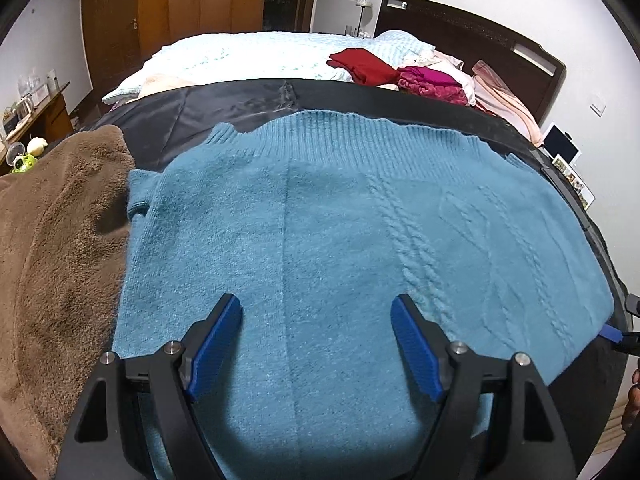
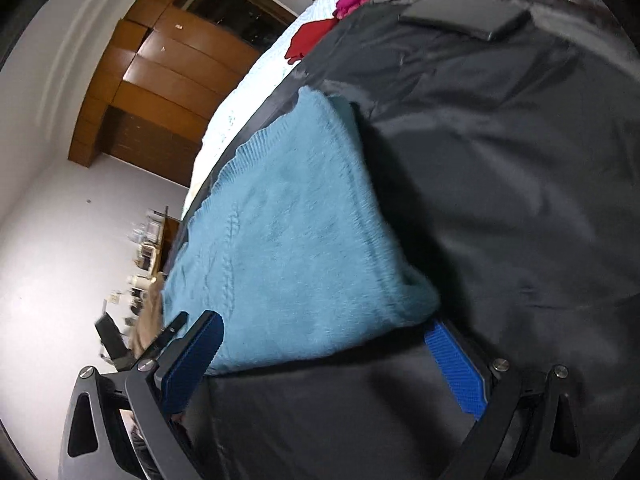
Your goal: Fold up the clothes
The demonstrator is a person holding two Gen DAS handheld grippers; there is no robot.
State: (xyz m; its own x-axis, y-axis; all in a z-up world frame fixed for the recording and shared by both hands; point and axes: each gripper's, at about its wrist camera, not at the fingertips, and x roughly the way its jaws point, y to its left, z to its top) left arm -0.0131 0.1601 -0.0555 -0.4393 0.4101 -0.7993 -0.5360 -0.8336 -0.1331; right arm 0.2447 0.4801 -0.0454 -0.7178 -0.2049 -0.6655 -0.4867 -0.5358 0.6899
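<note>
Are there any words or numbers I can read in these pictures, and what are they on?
None can be read.
Photo cards by the wall: only small pictures, too small to make out any print.
White tablet next to them: blank screen.
Teal sweater: no tag or label showing.
Flat black item on the dark sheet: no print visible.

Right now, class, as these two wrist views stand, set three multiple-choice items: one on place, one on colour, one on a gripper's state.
1. What lies left of the sweater in the left wrist view? A a brown fleece B a lamp C a book
2. What colour is the sweater? A red B teal blue C white
3. How are the left gripper's jaws? A shut on cloth B shut on nothing C open

A: the brown fleece borders it.
B: the sweater is teal blue.
C: the left gripper has its jaws apart above the knit.
</note>
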